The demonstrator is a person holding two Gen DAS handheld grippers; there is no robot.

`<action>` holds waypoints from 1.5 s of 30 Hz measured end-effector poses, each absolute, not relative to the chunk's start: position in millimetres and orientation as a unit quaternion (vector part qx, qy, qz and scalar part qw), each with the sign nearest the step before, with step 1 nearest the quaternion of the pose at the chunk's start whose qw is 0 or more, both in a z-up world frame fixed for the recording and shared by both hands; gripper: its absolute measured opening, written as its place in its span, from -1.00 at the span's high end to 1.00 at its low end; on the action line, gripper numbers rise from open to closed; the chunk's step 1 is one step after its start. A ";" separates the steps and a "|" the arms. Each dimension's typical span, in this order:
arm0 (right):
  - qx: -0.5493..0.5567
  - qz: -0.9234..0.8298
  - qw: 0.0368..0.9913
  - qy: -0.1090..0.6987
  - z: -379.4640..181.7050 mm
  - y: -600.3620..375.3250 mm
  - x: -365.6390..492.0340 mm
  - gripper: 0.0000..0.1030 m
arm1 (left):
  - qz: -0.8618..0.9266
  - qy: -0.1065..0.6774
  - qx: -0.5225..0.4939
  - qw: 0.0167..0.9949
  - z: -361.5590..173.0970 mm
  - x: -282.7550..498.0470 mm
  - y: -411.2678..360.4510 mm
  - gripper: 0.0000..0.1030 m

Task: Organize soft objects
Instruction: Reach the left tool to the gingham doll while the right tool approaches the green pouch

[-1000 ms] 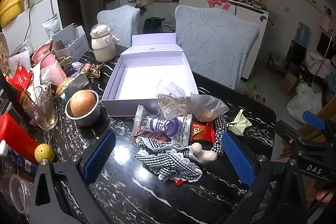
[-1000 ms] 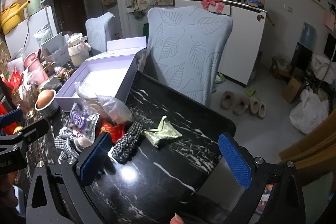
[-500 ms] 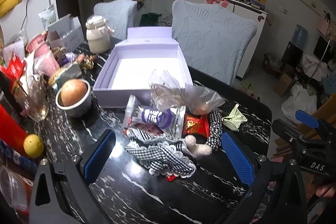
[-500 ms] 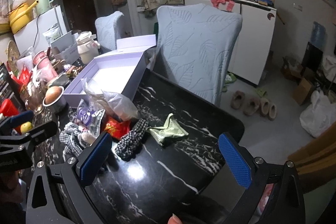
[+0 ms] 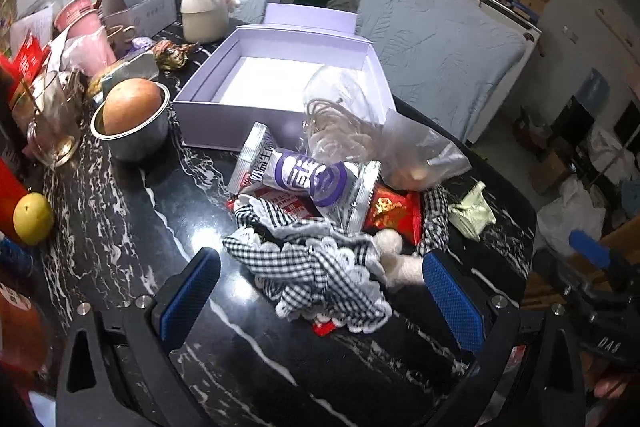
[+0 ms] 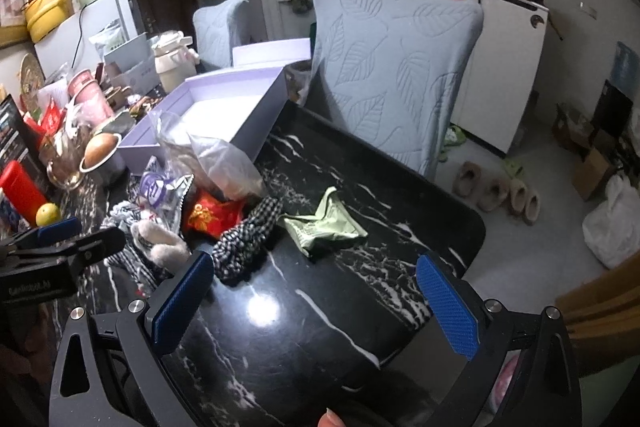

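Observation:
A pile of soft things lies on the black marble table: a black-and-white checked cloth with lace trim, a white plush piece, a silver and purple snack bag, a red packet, clear plastic bags and a pale green cloth. Behind the pile an open lilac box stands empty. My left gripper hangs open just in front of the checked cloth. My right gripper is open over bare table, near the green cloth and a checked band.
At the left stand a metal bowl with a round fruit, a lemon, a glass, a red bottle and a cream jar. Covered chairs stand behind the table. Slippers lie on the floor.
Both grippers have moved forward and lower toward the pile. The checked cloth now fills more of the left wrist view; nothing has been grasped.

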State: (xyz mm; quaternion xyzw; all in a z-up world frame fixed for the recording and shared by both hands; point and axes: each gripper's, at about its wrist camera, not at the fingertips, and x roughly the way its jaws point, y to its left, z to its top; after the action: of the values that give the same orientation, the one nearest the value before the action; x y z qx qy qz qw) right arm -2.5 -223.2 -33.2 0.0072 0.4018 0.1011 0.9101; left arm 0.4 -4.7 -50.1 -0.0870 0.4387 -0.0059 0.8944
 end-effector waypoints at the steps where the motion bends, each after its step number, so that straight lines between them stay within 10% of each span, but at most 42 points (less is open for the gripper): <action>1: 0.004 0.097 0.910 0.403 -35.4 -224.2 -1.2 -1.00 | -0.001 0.439 -0.085 0.894 -50.4 2.7 -6.8 -1.00; 45: 0.000 0.101 0.892 0.442 -68.8 -237.5 34.3 -1.00 | 0.014 0.504 -0.159 0.849 -90.5 13.8 12.4 -1.00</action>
State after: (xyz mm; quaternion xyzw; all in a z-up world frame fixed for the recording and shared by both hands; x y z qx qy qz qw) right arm 34.3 -237.5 -68.8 0.0002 0.4416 0.1008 0.8915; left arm 13.8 12.4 -90.5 -0.1590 0.5039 0.0136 0.8489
